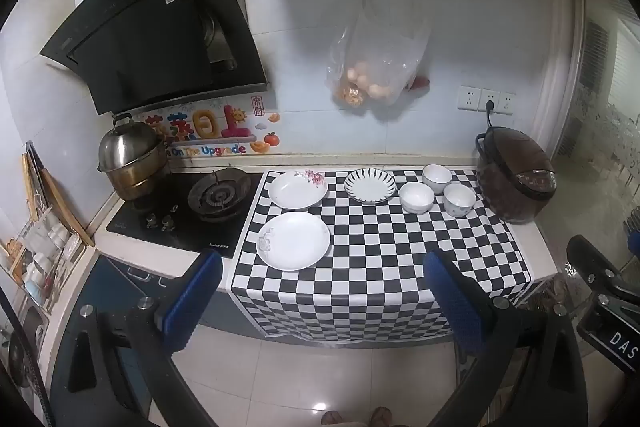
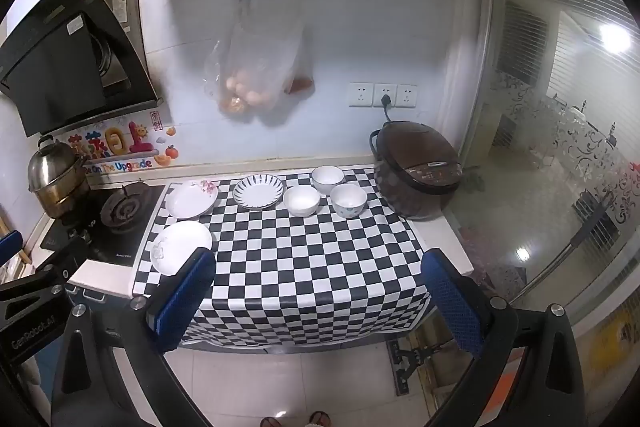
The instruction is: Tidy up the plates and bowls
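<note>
Both grippers, left gripper [image 1: 322, 301] and right gripper [image 2: 320, 301], hang wide apart with nothing in them. Ahead of the fingers, three plates [image 1: 293, 241] and three bowls [image 1: 416, 197] sit on the checkered cloth [image 1: 400, 251]. Only the left view catches the shelf of bottles [image 1: 40, 259] beside its left finger, while the right view alone shows the patterned glass door [image 2: 580, 163] off past its right finger.

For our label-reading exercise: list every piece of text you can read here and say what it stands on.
"On The Upgrade": wall sticker behind the stove.
"DAS": right gripper's body, cut off by the picture's edge.
"GenRobot.AI": left gripper's body.
Range hood labels, stove brand, rice cooker panel: too small to read.
</note>
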Demonstrator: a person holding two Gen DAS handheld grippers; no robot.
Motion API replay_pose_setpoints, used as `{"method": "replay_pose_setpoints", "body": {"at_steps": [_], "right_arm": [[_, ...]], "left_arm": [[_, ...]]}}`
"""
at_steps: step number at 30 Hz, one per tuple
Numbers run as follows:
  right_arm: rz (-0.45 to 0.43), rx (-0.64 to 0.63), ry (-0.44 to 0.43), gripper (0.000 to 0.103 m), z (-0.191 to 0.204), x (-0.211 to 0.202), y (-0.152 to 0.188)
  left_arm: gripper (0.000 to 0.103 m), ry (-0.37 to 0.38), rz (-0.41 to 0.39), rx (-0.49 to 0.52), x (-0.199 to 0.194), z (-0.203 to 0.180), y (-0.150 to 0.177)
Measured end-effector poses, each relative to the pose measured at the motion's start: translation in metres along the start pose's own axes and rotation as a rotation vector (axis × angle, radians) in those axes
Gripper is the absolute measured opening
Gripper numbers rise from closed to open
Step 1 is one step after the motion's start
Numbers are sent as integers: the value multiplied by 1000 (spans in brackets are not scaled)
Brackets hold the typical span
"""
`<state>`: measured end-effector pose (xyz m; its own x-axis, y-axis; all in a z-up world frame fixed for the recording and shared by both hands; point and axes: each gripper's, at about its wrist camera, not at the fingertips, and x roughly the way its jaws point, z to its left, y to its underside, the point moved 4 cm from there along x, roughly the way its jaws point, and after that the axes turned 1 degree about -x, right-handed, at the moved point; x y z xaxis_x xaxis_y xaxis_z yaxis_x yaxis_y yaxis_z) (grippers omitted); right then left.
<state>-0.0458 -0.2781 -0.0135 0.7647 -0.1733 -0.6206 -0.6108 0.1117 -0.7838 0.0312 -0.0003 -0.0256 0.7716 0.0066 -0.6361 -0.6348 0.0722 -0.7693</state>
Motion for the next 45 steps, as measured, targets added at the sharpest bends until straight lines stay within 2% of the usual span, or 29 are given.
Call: {"method": "replay_pose_setpoints", "body": {"at_steps": [19,45], "right_arm": [[5,3,-7,103,-4,-3,7],[-12,21,-16,103,-2,-5,-2]], "left_arm": [[103,9,-19,-9,-13,-2,-1],[103,6,-26,-13,-14,-4,-4]]}}
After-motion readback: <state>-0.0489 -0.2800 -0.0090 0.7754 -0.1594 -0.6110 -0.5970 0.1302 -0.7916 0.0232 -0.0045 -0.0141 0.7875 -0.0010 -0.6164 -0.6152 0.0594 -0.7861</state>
